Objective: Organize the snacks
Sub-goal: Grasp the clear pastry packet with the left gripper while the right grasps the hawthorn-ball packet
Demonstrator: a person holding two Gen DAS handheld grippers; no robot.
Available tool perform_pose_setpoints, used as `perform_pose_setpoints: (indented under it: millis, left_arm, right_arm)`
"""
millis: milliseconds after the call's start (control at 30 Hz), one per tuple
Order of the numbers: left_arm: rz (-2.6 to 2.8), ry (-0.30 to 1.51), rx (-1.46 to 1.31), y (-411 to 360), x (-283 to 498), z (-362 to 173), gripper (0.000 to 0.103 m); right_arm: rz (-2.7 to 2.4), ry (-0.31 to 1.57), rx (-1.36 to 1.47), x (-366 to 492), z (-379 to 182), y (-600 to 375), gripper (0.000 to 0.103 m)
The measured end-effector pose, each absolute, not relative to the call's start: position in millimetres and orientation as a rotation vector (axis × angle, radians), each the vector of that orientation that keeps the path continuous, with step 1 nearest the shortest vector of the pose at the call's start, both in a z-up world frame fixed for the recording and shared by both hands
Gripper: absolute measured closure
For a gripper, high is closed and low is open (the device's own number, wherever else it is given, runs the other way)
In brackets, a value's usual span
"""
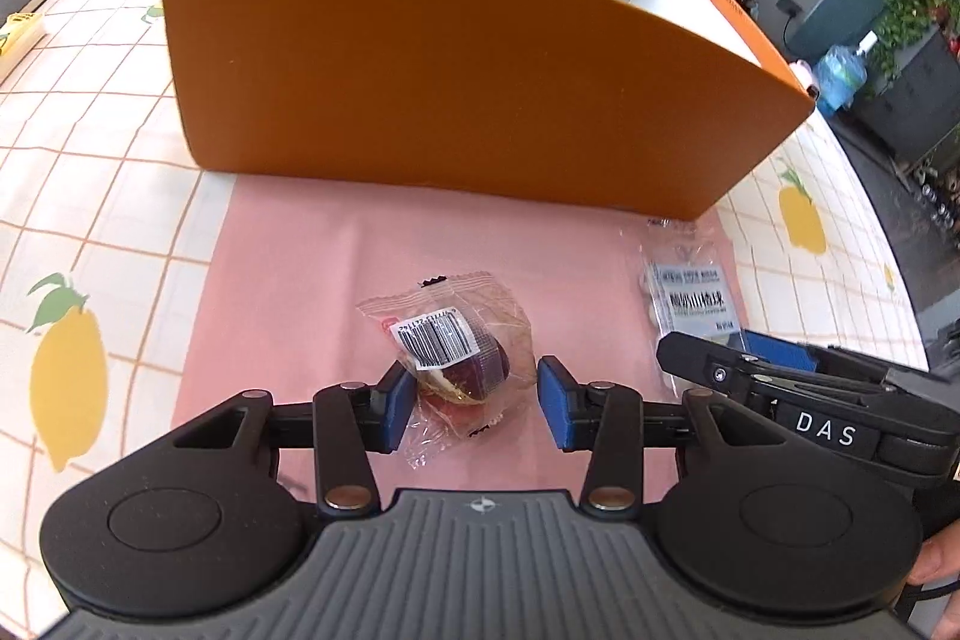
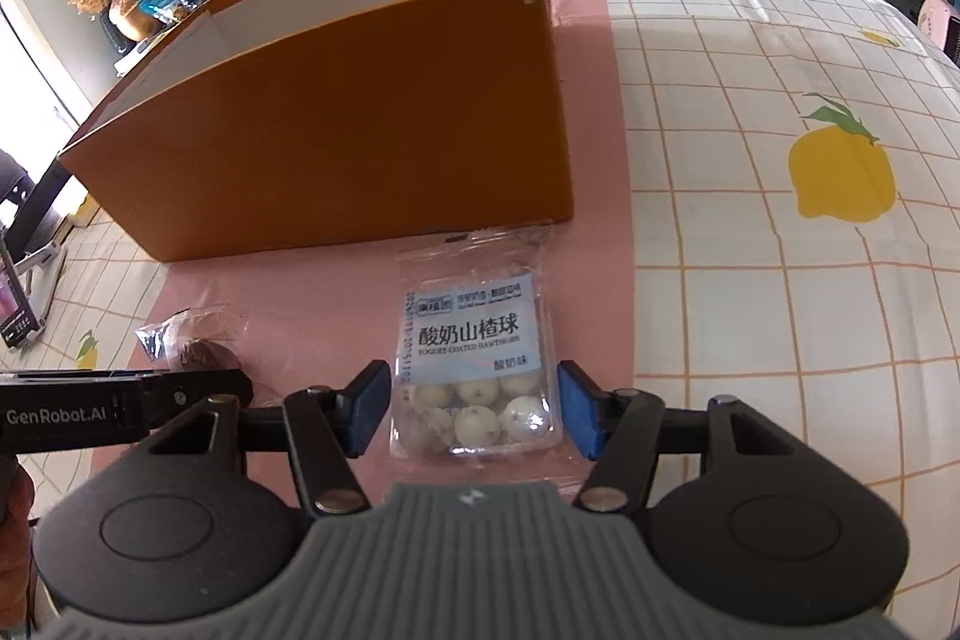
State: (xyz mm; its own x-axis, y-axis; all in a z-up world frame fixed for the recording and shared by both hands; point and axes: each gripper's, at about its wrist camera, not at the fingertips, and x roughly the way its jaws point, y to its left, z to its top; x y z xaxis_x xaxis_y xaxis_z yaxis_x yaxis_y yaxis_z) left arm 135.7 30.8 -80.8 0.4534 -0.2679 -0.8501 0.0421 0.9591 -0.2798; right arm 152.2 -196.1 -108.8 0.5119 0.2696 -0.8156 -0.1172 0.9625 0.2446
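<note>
Snacks both lie on the pink mat point(image 1: 288, 244) before the orange box point(image 1: 456, 100). Your left gripper point(image 1: 477, 403) brackets the wrapped cake point(image 1: 462, 352), the right gripper point(image 2: 474, 412) the hawthorn-ball pack point(image 2: 471, 358); pads not yet pressing either. Step: grasping. Next: close, then lift over the wall.

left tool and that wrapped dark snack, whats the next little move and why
Probably close the left tool the rest of the way on the wrapped dark snack. The snack sits between the blue pads on the pink mat; the left pad meets its wrapper, the right pad stands clear. Then lift toward the orange box.
</note>
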Motion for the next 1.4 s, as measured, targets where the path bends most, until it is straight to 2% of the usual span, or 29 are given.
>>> perform_pose_setpoints:
  millis: [167, 300, 633, 967, 1200, 1400]
  left_arm:
    - [-0.157, 1.063, -0.194, 32, 131, -77, 0.05]
    - [-0.153, 1.029, -0.233, 38, 127, -75, 0.043]
    - [-0.128, 0.946, -0.326, 54, 124, -72, 0.043]
    - [-0.13, 0.973, -0.333, 51, 129, -85, 0.055]
    - [-0.132, 0.949, -0.284, 47, 127, -88, 0.058]
    - [-0.122, 0.936, -0.228, 37, 126, -88, 0.061]
  right_arm:
    - [0.27, 0.992, 0.097, 148, -108, -183, 0.043]
    - [0.251, 0.98, 0.112, 150, -108, -185, 0.042]
    - [0.222, 0.952, 0.14, 154, -111, -190, 0.042]
    - [0.223, 0.951, 0.12, 153, -110, -187, 0.042]
    - [0.219, 0.944, 0.053, 153, -112, -177, 0.041]
    - [0.213, 0.928, -0.032, 151, -112, -165, 0.046]
